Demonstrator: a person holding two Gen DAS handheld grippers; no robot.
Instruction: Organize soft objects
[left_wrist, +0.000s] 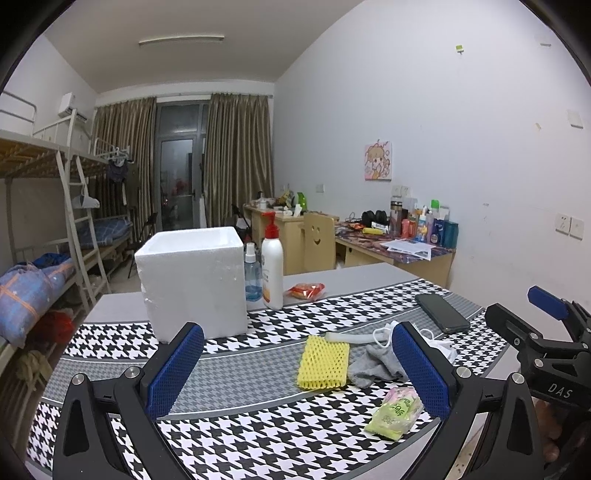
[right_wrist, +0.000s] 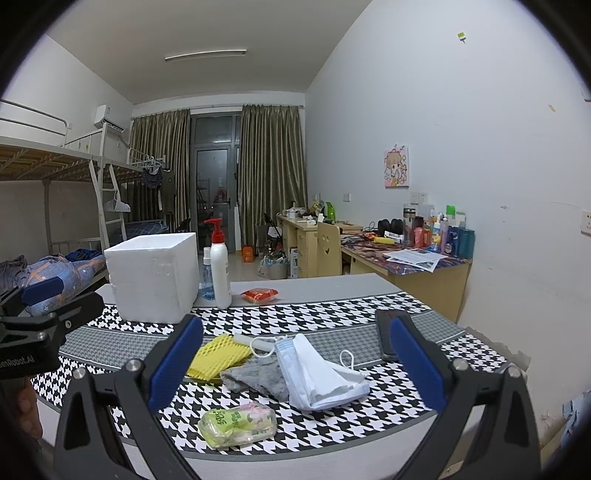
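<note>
On the houndstooth tablecloth (left_wrist: 258, 332) lie a yellow foam net (left_wrist: 324, 363) (right_wrist: 218, 355), a grey sock (left_wrist: 373, 365) (right_wrist: 258, 374), a white face mask (right_wrist: 317, 373) and a green-pink tissue pack (left_wrist: 395, 413) (right_wrist: 238, 424). A white foam box (left_wrist: 192, 284) (right_wrist: 153, 275) stands open-topped at the back left. My left gripper (left_wrist: 295, 369) hovers open above the cloth, left of the pile. My right gripper (right_wrist: 295, 365) is open too, with the mask and sock seen between its blue pads (right_wrist: 177, 362). Neither holds anything.
Beside the box stand a white pump bottle (left_wrist: 272, 266) (right_wrist: 220, 266) and a blue spray bottle (left_wrist: 253, 275). A red snack packet (left_wrist: 306, 290) (right_wrist: 259, 294) lies behind. A black phone (left_wrist: 441, 313) rests at the right. Desks, a chair and bunk beds fill the room.
</note>
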